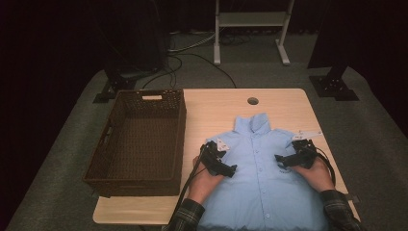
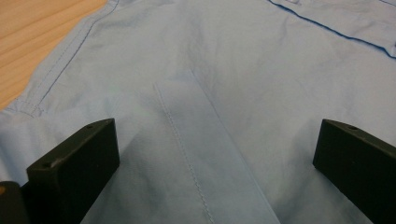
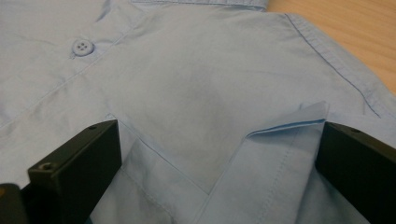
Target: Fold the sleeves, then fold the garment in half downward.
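Up close, the left gripper (image 2: 210, 154) has its two black fingers (image 2: 74, 163) spread wide, with nothing pinched between them. Beneath the gap lies pale blue cloth, crossed by a folded band with a stitched edge. The right gripper (image 3: 212, 158) is the same: its fingers (image 3: 77, 161) are spread apart and hold nothing. Between them a folded flap of cloth rises, its creased corner just beside the right-hand finger. A small button (image 3: 82, 46) sits farther up on the cloth.

From above, both grippers rest low over a light blue shirt (image 1: 262, 178). The left gripper (image 1: 226, 168) sits over the shirt's left side, angled inward toward the middle. The right gripper (image 1: 284, 161) sits over the right side, also angled inward. A hand (image 1: 204, 183) in a plaid sleeve holds the left one, and another hand (image 1: 317, 173) holds the right. Both forearms come in from the near edge.

The shirt lies flat, front up and buttoned, on a light wooden table (image 1: 216, 110). Its collar points away from the person, and its hem reaches the near edge. A dark brown woven basket (image 1: 139, 139) stands on the table's left part, just beside the shirt. Around the table is grey carpet (image 1: 380, 159), with cables and a white frame's feet (image 1: 250, 29) at the dark far end.
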`<state>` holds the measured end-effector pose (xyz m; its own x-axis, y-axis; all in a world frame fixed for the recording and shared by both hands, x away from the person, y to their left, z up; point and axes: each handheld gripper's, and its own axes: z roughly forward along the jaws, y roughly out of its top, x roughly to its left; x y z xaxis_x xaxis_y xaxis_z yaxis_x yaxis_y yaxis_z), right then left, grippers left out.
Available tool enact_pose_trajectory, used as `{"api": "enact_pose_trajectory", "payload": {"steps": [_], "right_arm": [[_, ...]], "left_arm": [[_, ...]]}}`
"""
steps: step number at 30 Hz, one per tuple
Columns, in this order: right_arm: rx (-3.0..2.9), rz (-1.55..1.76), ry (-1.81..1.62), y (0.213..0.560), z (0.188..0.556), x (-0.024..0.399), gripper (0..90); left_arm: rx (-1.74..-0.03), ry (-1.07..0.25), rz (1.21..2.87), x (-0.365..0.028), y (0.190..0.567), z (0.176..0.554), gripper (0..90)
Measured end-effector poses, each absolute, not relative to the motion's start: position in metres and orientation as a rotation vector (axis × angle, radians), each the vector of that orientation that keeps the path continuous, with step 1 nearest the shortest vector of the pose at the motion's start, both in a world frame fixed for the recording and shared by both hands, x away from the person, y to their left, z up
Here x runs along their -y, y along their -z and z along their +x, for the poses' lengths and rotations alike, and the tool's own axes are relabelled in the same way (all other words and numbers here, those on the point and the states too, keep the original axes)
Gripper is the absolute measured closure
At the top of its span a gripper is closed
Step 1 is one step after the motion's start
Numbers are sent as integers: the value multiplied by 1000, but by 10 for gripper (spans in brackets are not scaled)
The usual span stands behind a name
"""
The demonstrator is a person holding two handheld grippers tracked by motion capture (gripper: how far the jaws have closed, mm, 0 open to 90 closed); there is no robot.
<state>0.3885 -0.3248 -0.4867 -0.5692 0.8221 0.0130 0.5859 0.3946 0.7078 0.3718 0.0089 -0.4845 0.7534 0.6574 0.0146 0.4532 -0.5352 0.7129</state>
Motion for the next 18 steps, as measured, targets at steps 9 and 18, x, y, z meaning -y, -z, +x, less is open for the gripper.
{"api": "enact_pose_trajectory", "payload": {"steps": [9, 18], "right_arm": [[-2319, 1220, -972, 487, 377, 323, 0], [-2328, 1209, -974, 487, 364, 320, 0]], "left_arm": [[-828, -366, 2229, -11, 485, 359, 0], [-834, -368, 2227, -14, 485, 343, 0]]}}
